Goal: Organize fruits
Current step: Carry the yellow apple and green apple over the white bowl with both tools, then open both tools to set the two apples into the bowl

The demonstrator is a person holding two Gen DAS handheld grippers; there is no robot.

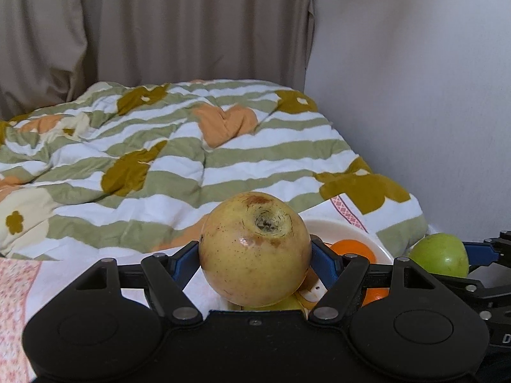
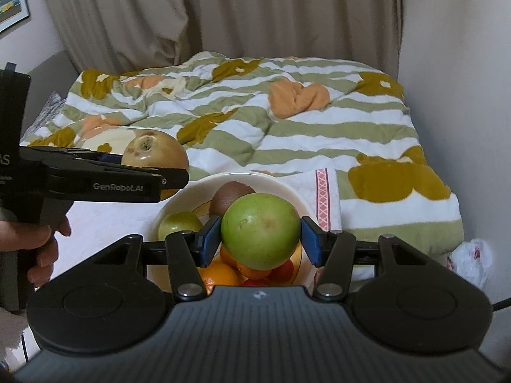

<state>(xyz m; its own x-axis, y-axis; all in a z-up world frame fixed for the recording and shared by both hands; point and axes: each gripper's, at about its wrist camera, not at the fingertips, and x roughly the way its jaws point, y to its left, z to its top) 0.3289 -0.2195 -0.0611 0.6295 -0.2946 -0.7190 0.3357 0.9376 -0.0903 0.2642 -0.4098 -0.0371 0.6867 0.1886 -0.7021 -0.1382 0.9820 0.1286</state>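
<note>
Fruits are mostly sitting in the bowl. Left gripper is clamping a yellow fruit; right gripper is clamping a green apple just above the bowl. Both are awaiting placement.

I see a bowl on the bed, just in front of the rumpled blanket, with a curtain behind the bed and a wall along its right. Inside the bowl lie a kiwi, a small apple and oranges. My right gripper sits above the bowl with an apple between its fingers. My left gripper is to its left, holding a pear over the bowl's left edge.
</note>
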